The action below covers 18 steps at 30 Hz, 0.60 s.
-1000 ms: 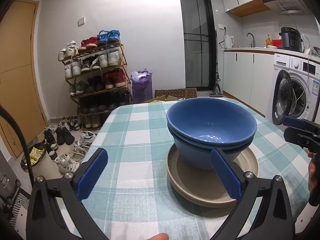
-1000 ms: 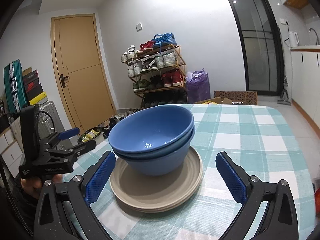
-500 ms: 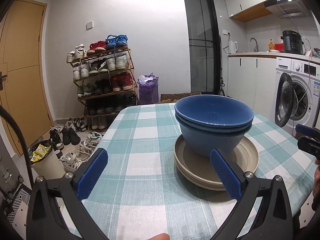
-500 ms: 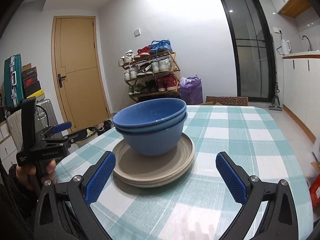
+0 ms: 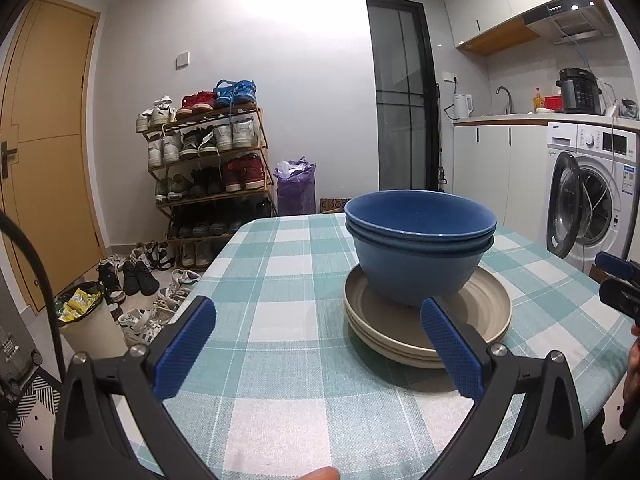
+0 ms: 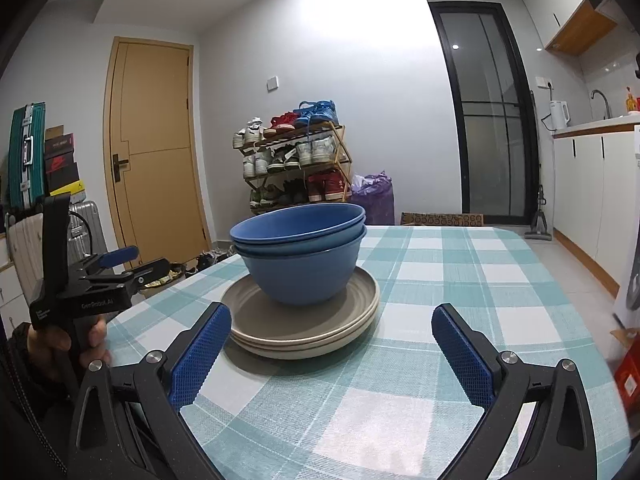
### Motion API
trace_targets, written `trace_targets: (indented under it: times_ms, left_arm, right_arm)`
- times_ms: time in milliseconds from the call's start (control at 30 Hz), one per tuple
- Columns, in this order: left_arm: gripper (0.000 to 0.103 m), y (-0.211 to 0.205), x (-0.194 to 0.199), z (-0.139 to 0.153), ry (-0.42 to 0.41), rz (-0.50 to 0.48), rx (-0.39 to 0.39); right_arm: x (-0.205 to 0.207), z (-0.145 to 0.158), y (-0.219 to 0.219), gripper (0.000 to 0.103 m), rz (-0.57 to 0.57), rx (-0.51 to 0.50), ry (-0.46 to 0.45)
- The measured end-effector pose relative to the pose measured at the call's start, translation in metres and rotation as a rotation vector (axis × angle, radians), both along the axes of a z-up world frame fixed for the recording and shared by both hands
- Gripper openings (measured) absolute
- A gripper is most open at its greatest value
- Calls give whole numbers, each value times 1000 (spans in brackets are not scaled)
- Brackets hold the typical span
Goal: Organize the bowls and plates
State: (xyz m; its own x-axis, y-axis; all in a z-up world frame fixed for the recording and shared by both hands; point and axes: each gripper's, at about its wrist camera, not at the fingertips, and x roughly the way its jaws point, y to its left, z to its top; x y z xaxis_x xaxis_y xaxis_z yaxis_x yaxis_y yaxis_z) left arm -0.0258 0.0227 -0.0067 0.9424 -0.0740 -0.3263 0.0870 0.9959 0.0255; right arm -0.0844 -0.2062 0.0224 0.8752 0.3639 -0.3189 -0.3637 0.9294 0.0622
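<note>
Both grippers hover low at the near edge of the surface (image 5: 280,360), released and holding nothing. From the left wrist view, the left gripper (image 5: 318,352) has its blue-padded fingers (image 5: 186,346) spread wide apart above the checked teal-and-white cloth. From the right wrist view, the right gripper (image 6: 332,352) shows the same wide spread, its blue pads (image 6: 460,356) well clear of the crockery.

Just beyond the fingertips sits the stack: two beige plates (image 6: 304,320), one on the other, lying flat on the cloth. On the top plate stand two blue bowls (image 6: 300,256), nested one inside the other and upright. In the left wrist view the same plates (image 5: 428,320) and bowls (image 5: 420,248) lie ahead and to the right of centre, with the right gripper's tip peeping in at the right edge.

At the left of the right wrist view, a hand (image 6: 60,344) grips the handle of the left gripper.

Farther off stand a shoe rack (image 5: 208,172) against the wall, a purple bag (image 5: 296,188) beside it, a yellow door (image 6: 156,160), and a washing machine (image 5: 592,196) at the right.
</note>
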Motion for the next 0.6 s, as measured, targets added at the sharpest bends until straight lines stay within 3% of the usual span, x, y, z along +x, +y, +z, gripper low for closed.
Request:
trace_targets:
  times_ms: [133,600]
  left_arm:
    - [103,-1,2,-3,11,-5,-5]
    - [103,-2,-1,-5,4,-13,5]
  right_arm:
    - [-1,-5,7,102,6,-35,-9]
    - [-6,-5,6,102,12,-12,-33]
